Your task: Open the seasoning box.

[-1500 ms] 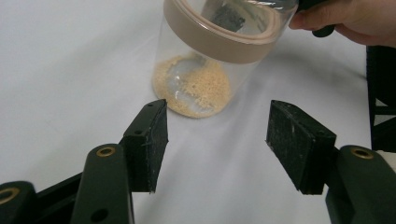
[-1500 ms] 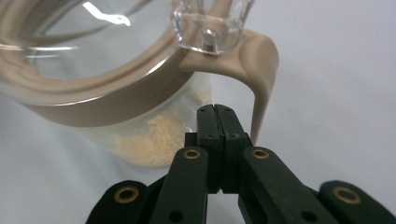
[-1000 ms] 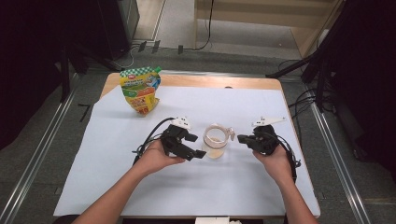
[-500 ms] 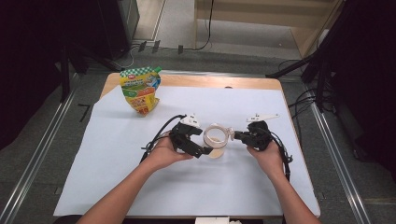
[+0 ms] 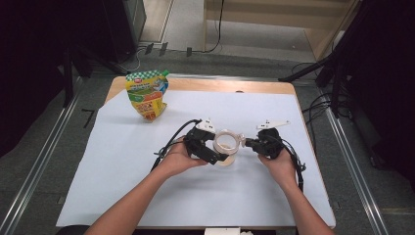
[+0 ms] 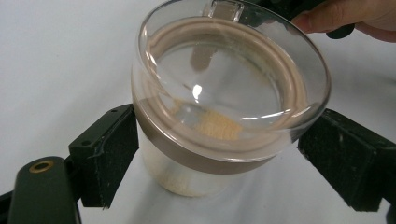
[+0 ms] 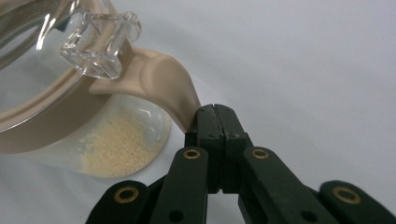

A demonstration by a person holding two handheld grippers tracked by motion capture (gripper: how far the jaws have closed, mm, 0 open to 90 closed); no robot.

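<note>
Opening wider just now, the left gripper (image 5: 219,157) straddles the glass jar (image 5: 226,147) at mid-frame with its pads off the glass, while the right gripper (image 5: 248,143), clamped shut, meets the lid's beige tab (image 7: 175,95), so lifting the lid looks next.

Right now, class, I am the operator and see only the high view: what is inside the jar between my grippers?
Observer: The jar holds a small heap of pale yellow grains at its bottom.
Operator: Is my left gripper squeezing it?
Observer: No. The left gripper has just been opening its jaws, which stand wide on either side of the jar.
Operator: And my right one?
Observer: The right gripper has its jaws shut, tips against the end of the lid's beige tab.
</note>
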